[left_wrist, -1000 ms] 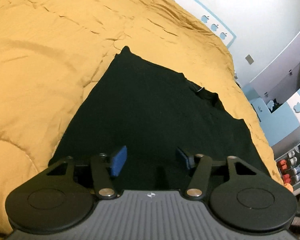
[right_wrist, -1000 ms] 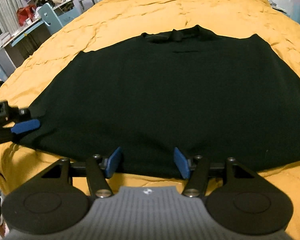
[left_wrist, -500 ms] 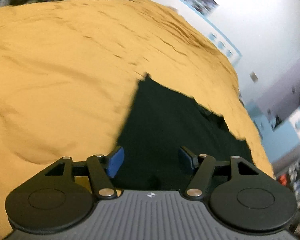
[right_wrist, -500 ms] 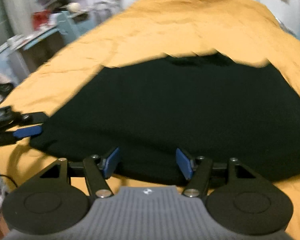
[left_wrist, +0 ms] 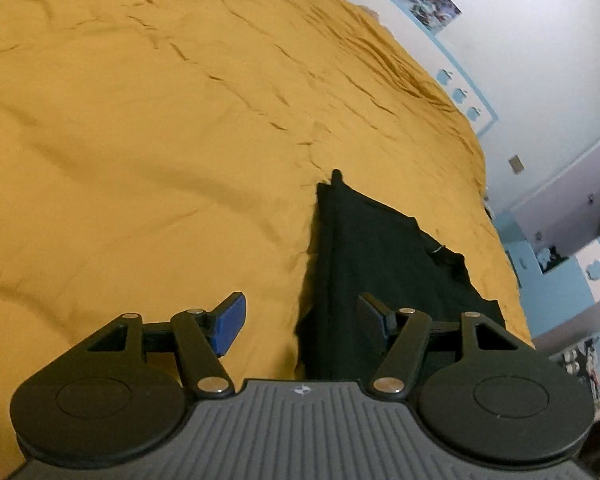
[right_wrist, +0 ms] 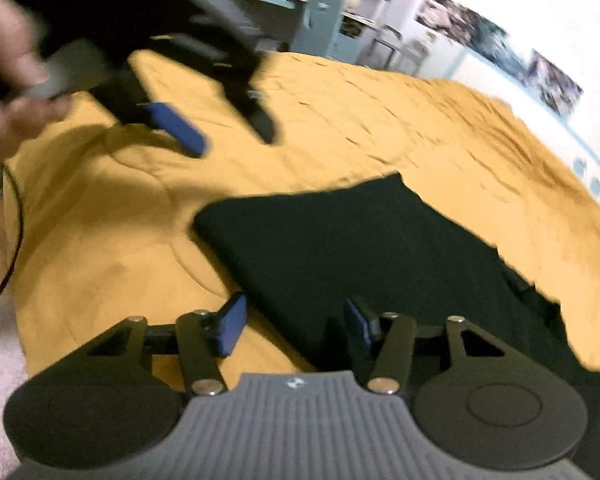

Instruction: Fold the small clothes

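On the yellow quilt [left_wrist: 180,140], a black garment [right_wrist: 360,248] lies flat.

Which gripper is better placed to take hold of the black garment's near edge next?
Probably the right gripper: the black garment edge lies between its open fingers, which have just been closing. The left gripper hovers over bare bedspread.

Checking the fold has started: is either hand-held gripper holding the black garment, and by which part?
Nothing is held. The left hand-held gripper and right hand-held gripper both stand open above the edge of the black garment, pads off the cloth.
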A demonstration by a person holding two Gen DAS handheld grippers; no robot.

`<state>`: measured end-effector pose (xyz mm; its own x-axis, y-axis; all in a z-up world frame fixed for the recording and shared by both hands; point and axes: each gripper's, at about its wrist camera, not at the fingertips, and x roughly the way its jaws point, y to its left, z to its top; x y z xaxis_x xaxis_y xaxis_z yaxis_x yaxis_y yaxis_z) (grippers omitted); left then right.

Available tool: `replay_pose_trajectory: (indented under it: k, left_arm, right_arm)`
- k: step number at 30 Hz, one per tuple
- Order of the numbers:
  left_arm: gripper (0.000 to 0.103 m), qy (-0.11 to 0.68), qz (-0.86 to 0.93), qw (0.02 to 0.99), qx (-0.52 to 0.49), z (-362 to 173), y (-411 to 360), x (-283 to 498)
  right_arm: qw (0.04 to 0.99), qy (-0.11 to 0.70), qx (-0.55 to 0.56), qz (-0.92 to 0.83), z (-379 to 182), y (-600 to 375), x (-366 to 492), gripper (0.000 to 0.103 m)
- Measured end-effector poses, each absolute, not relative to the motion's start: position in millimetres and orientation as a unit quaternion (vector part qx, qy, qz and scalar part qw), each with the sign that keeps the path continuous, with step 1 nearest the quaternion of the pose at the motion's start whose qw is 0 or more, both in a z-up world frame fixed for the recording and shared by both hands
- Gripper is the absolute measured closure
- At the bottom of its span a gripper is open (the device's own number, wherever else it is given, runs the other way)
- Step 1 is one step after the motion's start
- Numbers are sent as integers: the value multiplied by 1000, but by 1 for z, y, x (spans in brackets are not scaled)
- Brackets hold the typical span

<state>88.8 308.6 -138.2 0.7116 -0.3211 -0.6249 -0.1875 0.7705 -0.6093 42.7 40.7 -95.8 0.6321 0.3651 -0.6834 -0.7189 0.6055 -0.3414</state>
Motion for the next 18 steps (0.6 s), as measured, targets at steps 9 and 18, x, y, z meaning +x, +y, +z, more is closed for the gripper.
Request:
replay_pose_trajectory:
  k: [9, 18]
  left_arm:
    - [29, 411, -125, 829, -357, -170, 321, 166]
    - [29, 427, -193, 778, -419, -212, 315, 236]
  right_arm:
    - [847, 234, -383, 286, -112, 88, 41, 53]
    - [860, 242, -358, 272, -114, 92, 56, 52]
